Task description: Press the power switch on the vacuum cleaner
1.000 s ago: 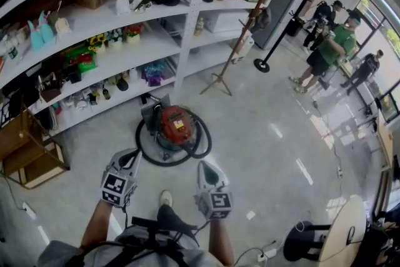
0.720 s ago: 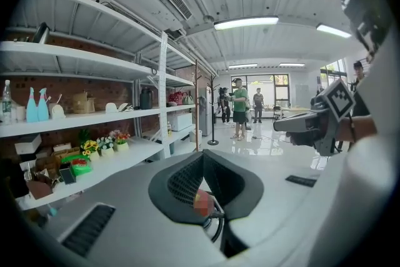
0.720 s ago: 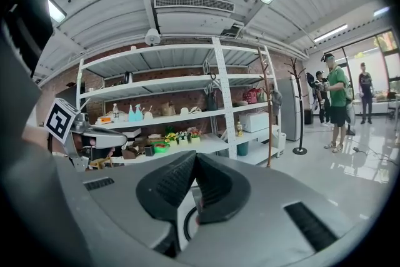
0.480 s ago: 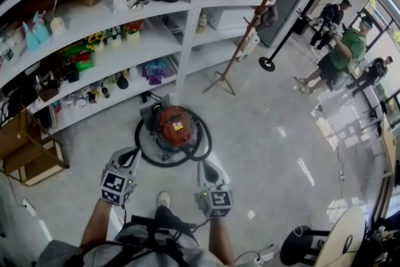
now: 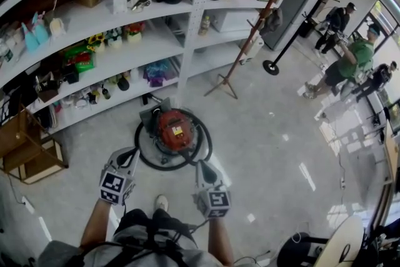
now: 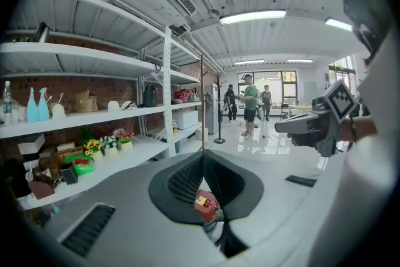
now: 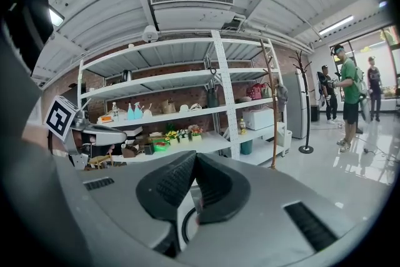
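The pale glossy floor [image 5: 275,147] spreads out under you, and the long white shelving [image 5: 125,50] packed with small goods runs along its far side. A wooden coat stand [image 5: 250,40] leans up by the shelf post, and a few people [image 5: 350,62] stand well apart at the far right. The vacuum cleaner [image 5: 173,128], a red canister, sits on the floor straight ahead of you, near the foot of the shelving, with its black hose [image 5: 145,158] looped in a ring around it. Your left gripper [image 5: 131,156] hangs just short of that ring on the left, your right gripper [image 5: 204,167] just short of it on the right; neither touches the machine. Both have their jaws closed tip to tip, with nothing held. The switch is too small to pick out.
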Demonstrator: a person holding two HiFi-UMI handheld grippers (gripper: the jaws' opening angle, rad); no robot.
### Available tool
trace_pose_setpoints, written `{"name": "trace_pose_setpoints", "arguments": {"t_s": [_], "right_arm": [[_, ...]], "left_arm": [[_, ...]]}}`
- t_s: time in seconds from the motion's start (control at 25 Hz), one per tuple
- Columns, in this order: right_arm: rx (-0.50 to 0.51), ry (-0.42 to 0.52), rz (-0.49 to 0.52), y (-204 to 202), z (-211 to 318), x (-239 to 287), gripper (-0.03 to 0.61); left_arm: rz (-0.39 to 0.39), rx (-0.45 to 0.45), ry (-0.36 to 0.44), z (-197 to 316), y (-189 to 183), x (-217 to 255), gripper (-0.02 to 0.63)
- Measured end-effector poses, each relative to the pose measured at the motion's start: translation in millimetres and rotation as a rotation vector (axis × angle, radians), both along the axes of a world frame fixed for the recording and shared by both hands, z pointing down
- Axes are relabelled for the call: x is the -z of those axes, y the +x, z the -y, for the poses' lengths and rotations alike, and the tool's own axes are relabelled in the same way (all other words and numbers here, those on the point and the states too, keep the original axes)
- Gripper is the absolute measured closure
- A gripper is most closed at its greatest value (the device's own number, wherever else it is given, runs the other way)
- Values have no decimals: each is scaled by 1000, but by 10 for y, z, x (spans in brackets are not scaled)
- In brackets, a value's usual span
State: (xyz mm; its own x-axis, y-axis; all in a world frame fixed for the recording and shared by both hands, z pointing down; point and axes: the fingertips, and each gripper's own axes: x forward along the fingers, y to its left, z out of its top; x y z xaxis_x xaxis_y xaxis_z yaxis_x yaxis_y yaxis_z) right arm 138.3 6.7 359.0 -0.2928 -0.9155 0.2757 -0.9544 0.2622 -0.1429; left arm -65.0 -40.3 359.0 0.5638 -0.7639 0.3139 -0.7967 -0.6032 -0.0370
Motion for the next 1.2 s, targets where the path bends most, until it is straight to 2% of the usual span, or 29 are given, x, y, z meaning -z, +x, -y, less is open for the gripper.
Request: {"name": "trace_pose_setpoints", "arguments": {"t_s": [0.52, 0.68, 0.76, 0.92, 1.2], "right_arm": [[-20, -24, 0, 133, 262, -153, 567], [-20, -38, -9, 84, 406, -250, 567], [-19, -48, -3, 40, 482, -302, 567], [-17, -70, 10, -9, 667, -442, 566], [5, -95, -4, -123, 931, -737, 566]], "left_arm": [[31, -39, 6, 304, 134, -136, 606], [13, -60, -47, 429, 173, -238, 606], [4, -65, -47, 522, 168, -280, 606], [46, -86, -8, 768, 116, -437, 606], [32, -70, -52, 1052, 41, -756, 606]]}}
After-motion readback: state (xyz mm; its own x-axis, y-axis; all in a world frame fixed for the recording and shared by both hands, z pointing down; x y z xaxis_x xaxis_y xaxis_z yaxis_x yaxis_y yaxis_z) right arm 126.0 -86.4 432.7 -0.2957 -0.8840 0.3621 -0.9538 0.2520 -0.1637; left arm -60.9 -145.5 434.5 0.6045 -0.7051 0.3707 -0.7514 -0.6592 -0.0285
